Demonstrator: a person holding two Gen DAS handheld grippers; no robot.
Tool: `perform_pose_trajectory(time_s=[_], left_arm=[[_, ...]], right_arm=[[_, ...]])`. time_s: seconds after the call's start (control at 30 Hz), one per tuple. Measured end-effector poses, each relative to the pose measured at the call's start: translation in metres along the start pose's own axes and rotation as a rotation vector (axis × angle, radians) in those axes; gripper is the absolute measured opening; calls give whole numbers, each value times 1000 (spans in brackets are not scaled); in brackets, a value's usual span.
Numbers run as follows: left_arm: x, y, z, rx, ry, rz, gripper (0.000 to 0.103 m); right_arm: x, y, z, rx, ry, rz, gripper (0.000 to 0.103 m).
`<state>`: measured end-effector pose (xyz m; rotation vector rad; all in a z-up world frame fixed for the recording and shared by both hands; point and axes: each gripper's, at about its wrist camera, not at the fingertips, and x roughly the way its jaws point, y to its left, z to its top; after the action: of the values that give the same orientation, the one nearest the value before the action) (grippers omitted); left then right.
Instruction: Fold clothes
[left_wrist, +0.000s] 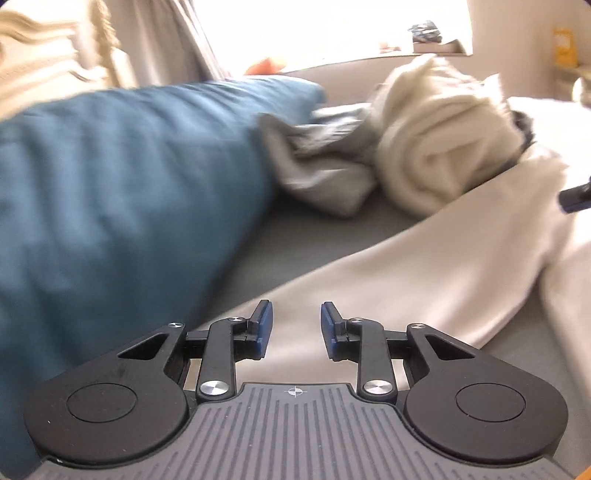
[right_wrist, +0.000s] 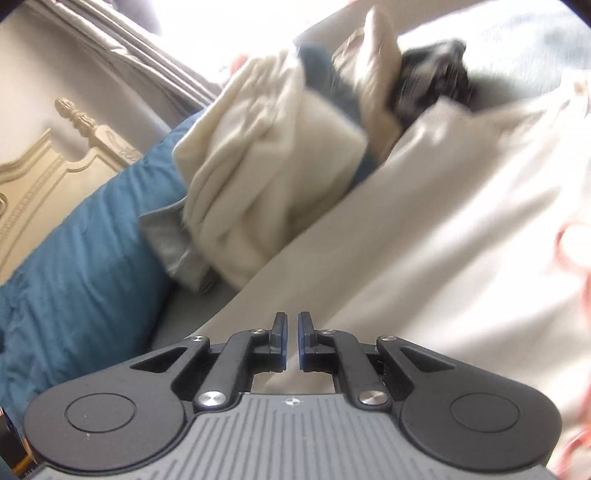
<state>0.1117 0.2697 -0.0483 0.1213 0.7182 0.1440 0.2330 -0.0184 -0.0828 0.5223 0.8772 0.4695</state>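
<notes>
**Both grippers over the cream garment, neither gripping it**

Left wrist view: the left gripper (left_wrist: 295, 328) has its fingers (left_wrist: 263, 328) partly apart with nothing between them; the cream garment (left_wrist: 424, 258) lies flat on the grey bed sheet (left_wrist: 303, 236) directly beneath and beyond them, running toward the right edge of the bed; a teal pillow (left_wrist: 129, 177) fills the left side, and a heap of unfolded clothes (left_wrist: 424, 147) sits farther back, near the head of the bed; the picture is blurred.

Right wrist view: the right gripper (right_wrist: 291, 339) has its fingers (right_wrist: 280, 339) nearly together, a thin gap showing and no cloth in it; the same garment (right_wrist: 424, 240) spreads under and ahead of them, with the heap (right_wrist: 266, 177) beyond and the pillow (right_wrist: 85, 251) to the left, by the headboard (right_wrist: 55, 158).

Risks, as I judge them: a pinch on smooth, flat cloth may catch one layer only or slip, leaving a crooked fold; dragging the garment could snag the nearby heap and pull it along.
</notes>
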Motion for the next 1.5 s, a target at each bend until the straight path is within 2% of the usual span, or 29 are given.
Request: perform_pose_trajectory(time_s=[0.1, 0.17, 0.23, 0.27, 0.3, 0.33, 0.43, 0.57, 0.67, 0.7, 0.83, 0.87, 0.93, 1.07, 1.17, 1.3, 1.43, 1.5], left_arm=[[31, -30, 16, -25, 20, -133, 29], [43, -53, 23, -11, 22, -194, 33], [52, -76, 30, 33, 7, -231, 36], [55, -87, 32, 80, -16, -229, 39], [59, -96, 35, 117, -45, -220, 46], [63, -105, 39, 152, -74, -210, 57], [79, -116, 46, 198, -91, -223, 69], [99, -112, 52, 157, -43, -268, 73], [110, -105, 51, 113, -13, -307, 73], [110, -104, 49, 105, -17, -312, 70], [103, -109, 39, 164, -81, -250, 23], [101, -108, 38, 168, -98, -246, 19], [96, -104, 34, 170, -135, -250, 3], [80, -109, 25, 257, -238, -250, 1], [62, -119, 13, 377, -309, -255, 1], [36, -134, -16, 635, -424, -231, 1], [20, -144, -51, 828, -473, -249, 1], [20, -148, -60, 864, -471, -248, 1]], right_arm=[[-5, -3, 17, -56, -26, -53, 8], [-7, -7, 31, -99, -26, -101, 16], [-2, -7, 44, -161, -24, -139, 28], [0, -7, 50, -190, -21, -157, 29], [6, -6, 58, -208, -11, -175, 31], [11, -6, 66, -206, -1, -189, 35], [23, -10, 83, -143, 9, -183, 38], [33, -22, 95, -35, 15, -156, 38], [36, -29, 91, -31, 36, -151, 38], [36, -31, 89, -35, 43, -155, 38], [36, -44, 85, -3, 57, -159, 38], [36, -47, 84, 9, 57, -159, 38], [36, -50, 87, 17, 44, -164, 38], [33, -49, 96, 17, -1, -182, 38], [36, -46, 104, 21, -7, -186, 38], [36, -41, 109, 19, -15, -215, 39], [36, -30, 109, -48, -23, -258, 39], [39, -24, 108, -104, -19, -260, 39]])
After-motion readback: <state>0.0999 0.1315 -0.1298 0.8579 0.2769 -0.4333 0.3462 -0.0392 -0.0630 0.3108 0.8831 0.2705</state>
